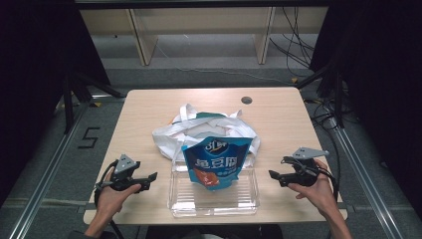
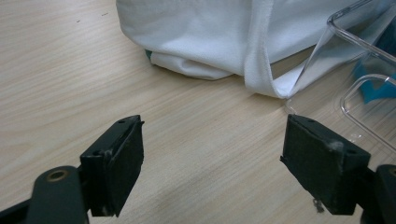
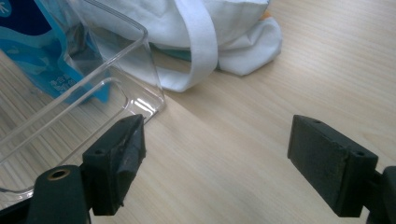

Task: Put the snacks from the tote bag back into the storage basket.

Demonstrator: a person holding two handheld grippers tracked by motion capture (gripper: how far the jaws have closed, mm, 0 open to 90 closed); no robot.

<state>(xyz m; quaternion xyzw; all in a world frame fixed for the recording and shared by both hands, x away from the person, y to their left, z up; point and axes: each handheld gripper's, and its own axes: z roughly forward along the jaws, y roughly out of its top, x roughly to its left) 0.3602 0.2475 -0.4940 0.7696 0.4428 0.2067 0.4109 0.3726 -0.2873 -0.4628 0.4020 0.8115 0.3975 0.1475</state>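
A blue snack bag leans in a clear plastic box at the table's front middle, its top resting against a white cloth tote bag behind. My left gripper is open left of the box, above bare wood. In the left gripper view the tote bag lies ahead and the box corner is at the right. My right gripper is open right of the box. In the right gripper view the box wall, snack bag and a tote strap show.
The wooden table has a round grommet hole near its far edge. Wooden shelving legs and loose cables lie on the floor beyond. Bare wood flanks the box on both sides.
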